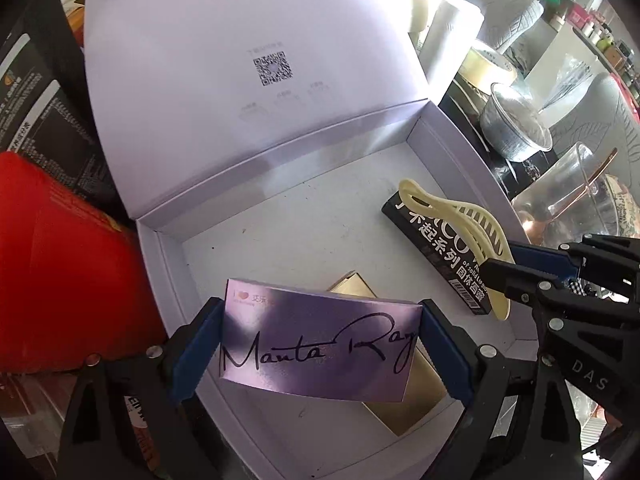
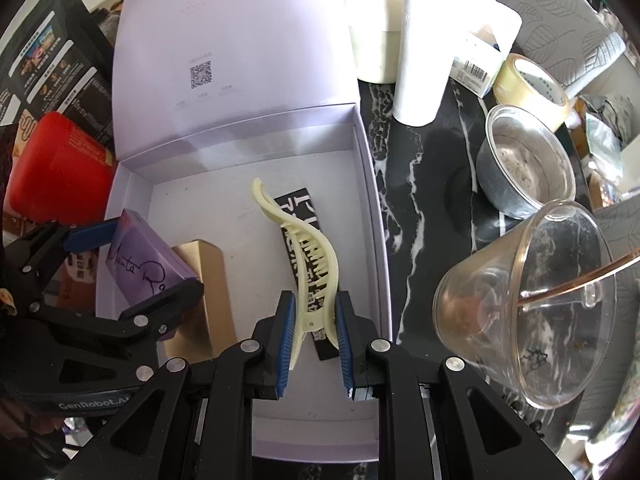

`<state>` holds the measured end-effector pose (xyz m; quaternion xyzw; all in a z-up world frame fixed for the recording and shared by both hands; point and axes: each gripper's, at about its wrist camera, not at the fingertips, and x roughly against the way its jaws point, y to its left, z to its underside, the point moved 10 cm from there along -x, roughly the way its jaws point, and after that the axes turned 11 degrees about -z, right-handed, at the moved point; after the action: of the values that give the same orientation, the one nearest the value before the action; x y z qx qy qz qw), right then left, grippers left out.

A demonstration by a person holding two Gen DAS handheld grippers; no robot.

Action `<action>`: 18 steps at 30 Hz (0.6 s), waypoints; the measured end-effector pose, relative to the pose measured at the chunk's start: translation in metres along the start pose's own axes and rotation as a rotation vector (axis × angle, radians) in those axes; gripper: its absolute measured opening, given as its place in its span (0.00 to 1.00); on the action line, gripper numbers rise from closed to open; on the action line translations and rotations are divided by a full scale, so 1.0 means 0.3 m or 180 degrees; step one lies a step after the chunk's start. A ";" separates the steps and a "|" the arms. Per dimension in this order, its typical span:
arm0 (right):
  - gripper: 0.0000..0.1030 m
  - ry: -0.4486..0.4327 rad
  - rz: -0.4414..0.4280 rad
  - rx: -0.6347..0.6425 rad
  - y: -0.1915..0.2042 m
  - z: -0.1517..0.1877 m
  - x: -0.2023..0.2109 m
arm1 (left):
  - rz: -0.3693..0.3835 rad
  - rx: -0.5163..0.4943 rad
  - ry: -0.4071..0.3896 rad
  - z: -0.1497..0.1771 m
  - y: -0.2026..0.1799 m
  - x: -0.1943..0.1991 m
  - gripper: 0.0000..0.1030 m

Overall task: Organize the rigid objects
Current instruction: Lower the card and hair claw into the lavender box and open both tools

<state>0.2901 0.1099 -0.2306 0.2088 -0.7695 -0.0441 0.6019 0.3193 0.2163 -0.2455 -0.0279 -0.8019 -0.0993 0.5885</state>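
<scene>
Purple carton (image 1: 320, 340) sits clamped in the left tool (image 1: 322, 350) above a gold box (image 1: 404, 396) in the lavender box (image 1: 168, 264); the right tool (image 2: 310, 338) grips a cream clip (image 2: 308, 256) over a black carton (image 2: 298, 204). Glass cup (image 2: 532, 316) lies on the counter (image 2: 432, 168).

Black marble-veined tabletop (image 2: 432, 168), white paper roll (image 2: 418, 56) toward its far edge, tape roll (image 2: 532, 84), metal bowl (image 2: 524, 160), tipped clear plastic cup (image 2: 532, 304) near the right edge.
</scene>
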 end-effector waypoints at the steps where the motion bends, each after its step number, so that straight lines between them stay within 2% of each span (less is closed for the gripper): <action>1: 0.20 -0.0001 0.0008 0.0007 -0.001 -0.001 -0.002 | -0.0003 -0.0010 -0.0003 0.001 -0.002 -0.002 0.93; 4: 0.20 -0.0016 0.0032 -0.0020 -0.007 0.000 -0.007 | -0.0011 -0.0049 0.0000 0.011 -0.001 -0.006 0.93; 7: 0.20 -0.0013 -0.0005 -0.0070 -0.010 0.005 -0.011 | 0.0084 -0.0113 0.0084 0.015 -0.018 -0.020 0.93; 18: 0.20 -0.0100 -0.0002 -0.0121 -0.029 0.011 0.042 | 0.0013 -0.0134 0.0200 0.017 -0.028 -0.006 0.93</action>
<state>0.2868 0.0966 -0.2228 0.1968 -0.7778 -0.0621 0.5937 0.3137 0.2091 -0.2498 -0.0388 -0.7807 -0.1157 0.6129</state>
